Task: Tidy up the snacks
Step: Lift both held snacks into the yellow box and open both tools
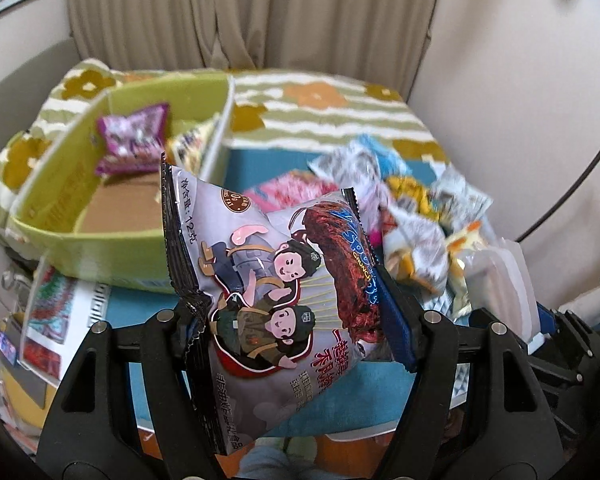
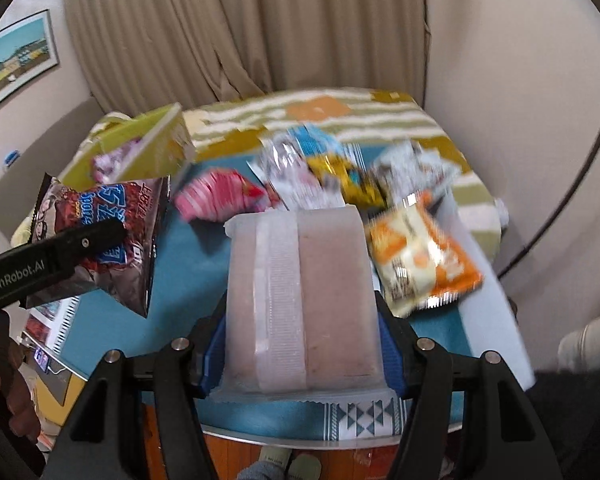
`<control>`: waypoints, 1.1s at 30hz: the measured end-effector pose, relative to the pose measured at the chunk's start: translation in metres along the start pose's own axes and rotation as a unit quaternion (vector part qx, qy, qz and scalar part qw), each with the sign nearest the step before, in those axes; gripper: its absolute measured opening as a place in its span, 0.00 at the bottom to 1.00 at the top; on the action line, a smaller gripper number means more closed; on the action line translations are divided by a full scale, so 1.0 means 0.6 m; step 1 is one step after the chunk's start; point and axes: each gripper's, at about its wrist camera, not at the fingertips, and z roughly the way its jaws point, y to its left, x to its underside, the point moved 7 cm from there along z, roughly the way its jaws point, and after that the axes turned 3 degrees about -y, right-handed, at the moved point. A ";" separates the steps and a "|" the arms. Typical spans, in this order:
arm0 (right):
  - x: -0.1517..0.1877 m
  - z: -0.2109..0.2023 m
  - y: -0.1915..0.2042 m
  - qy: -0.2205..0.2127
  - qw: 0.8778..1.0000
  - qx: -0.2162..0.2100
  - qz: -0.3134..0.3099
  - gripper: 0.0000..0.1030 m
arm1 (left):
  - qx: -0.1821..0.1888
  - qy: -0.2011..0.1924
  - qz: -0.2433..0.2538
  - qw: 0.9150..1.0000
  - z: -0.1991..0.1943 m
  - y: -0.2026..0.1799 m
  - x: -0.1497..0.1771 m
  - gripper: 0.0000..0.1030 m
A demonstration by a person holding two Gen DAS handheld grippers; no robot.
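My left gripper (image 1: 288, 320) is clamped on a cartoon snack packet (image 1: 276, 280); my right gripper (image 2: 300, 344) squeezes a frosted pink-filled pouch (image 2: 304, 296) above the table's near edge.

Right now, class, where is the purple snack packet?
In the left wrist view, the purple snack packet lies inside the green box at upper left, beside a yellowish packet, behind the left gripper's cartoon packet.

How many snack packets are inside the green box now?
2 visible: a purple packet against the green box far side, and a pale yellow packet beside it at the divider. Others may be hidden.
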 end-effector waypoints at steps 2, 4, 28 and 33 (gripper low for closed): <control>-0.020 -0.020 0.013 -0.011 1.000 -0.013 -0.009 0.57 | -0.005 -0.011 -0.007 1.000 -0.021 0.013 -0.017 0.66; -0.043 -0.028 0.026 -0.021 0.999 -0.023 -0.017 0.57 | -0.011 -0.023 -0.014 1.000 -0.039 0.033 -0.036 0.66; -0.243 0.150 0.412 0.002 0.990 -0.123 -0.067 0.57 | -0.065 0.068 0.039 0.995 0.119 0.411 -0.191 0.66; -0.228 0.191 0.443 0.033 0.992 -0.105 -0.064 0.57 | -0.045 0.109 0.085 0.989 0.170 0.422 -0.176 0.66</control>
